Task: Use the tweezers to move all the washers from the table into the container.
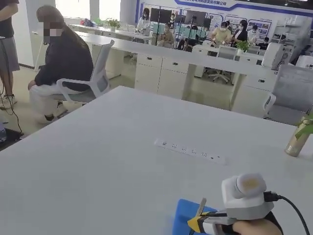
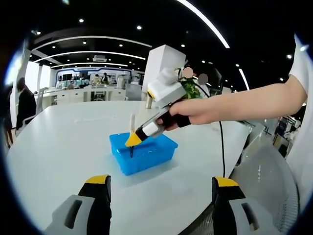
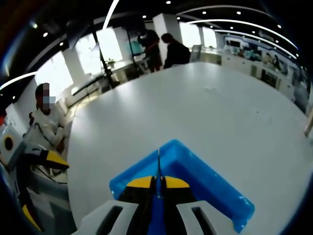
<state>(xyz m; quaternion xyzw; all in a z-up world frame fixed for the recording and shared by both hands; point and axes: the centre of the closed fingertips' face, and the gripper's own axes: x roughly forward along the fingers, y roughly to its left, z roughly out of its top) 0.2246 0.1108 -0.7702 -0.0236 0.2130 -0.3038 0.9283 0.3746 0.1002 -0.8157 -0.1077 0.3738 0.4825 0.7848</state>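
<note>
A blue container (image 1: 182,218) sits on the white table (image 1: 107,161) at the near edge of the head view. My right gripper (image 1: 196,223) is shut on the tweezers (image 1: 201,205), which stand nearly upright over it. In the left gripper view the right gripper (image 2: 135,140) hangs above the blue container (image 2: 146,155) and the tweezers (image 2: 131,150) point their tips down inside it. In the right gripper view the right gripper (image 3: 157,183) pinches the tweezers (image 3: 158,165) over the blue container (image 3: 205,178). My left gripper (image 2: 161,182) is open, short of the container and holding nothing.
A white power strip (image 1: 190,149) lies mid-table beyond the container. A vase with a plant (image 1: 299,138) stands at the right edge. A person sits on an office chair (image 1: 100,78) past the far left table corner. Desks and people fill the background.
</note>
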